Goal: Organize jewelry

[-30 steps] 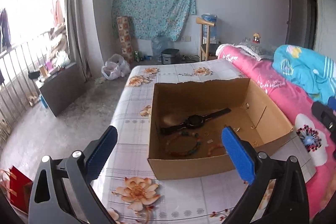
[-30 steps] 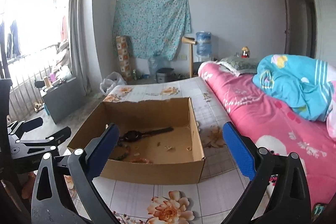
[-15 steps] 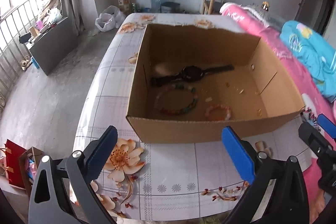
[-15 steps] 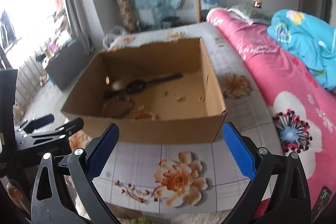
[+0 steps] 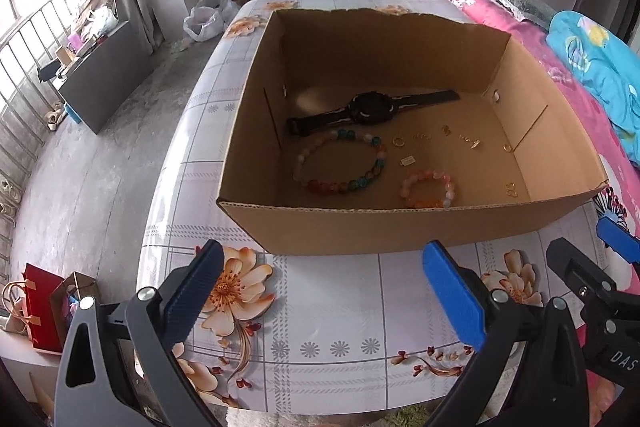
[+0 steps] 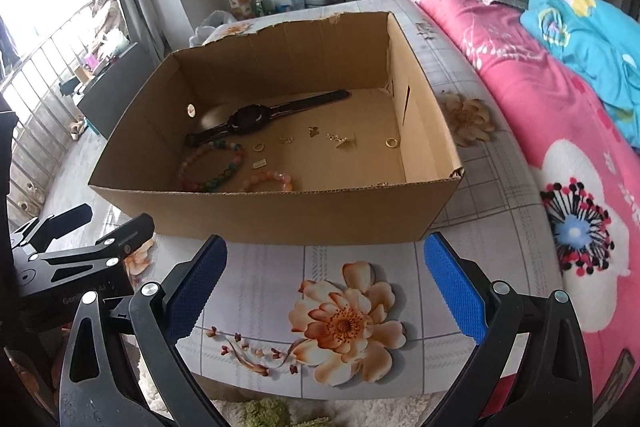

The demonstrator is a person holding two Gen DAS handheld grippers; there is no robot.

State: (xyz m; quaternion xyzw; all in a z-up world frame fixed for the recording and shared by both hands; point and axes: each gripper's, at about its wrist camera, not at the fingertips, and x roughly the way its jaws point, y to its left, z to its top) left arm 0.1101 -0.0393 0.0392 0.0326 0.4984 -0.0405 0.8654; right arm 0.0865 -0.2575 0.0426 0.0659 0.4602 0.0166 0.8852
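Note:
An open cardboard box [image 5: 400, 231] [image 6: 280, 215] stands on a floral tablecloth. Inside lie a black watch [image 5: 370, 108] [image 6: 250, 119], a large multicolour bead bracelet [image 5: 340, 183] [image 6: 200, 183], a small pink bead bracelet [image 5: 428, 203] [image 6: 256, 179] and several small gold rings and charms [image 5: 398, 141] [image 6: 391, 143]. My left gripper [image 5: 320, 295] is open and empty, near the table's front edge, short of the box. My right gripper [image 6: 326, 291] is open and empty, beside it to the right.
A bed with a pink quilt [image 6: 540, 107] and a blue blanket [image 5: 600, 67] runs along the table's right side. The floor, a dark bench [image 5: 104, 75] and window bars lie to the left. A red bag [image 5: 38, 307] stands below the table's left corner.
Both grippers rose and tilted down, so the views now look into the box from above. The jewelry has not moved. Both grippers stay open.

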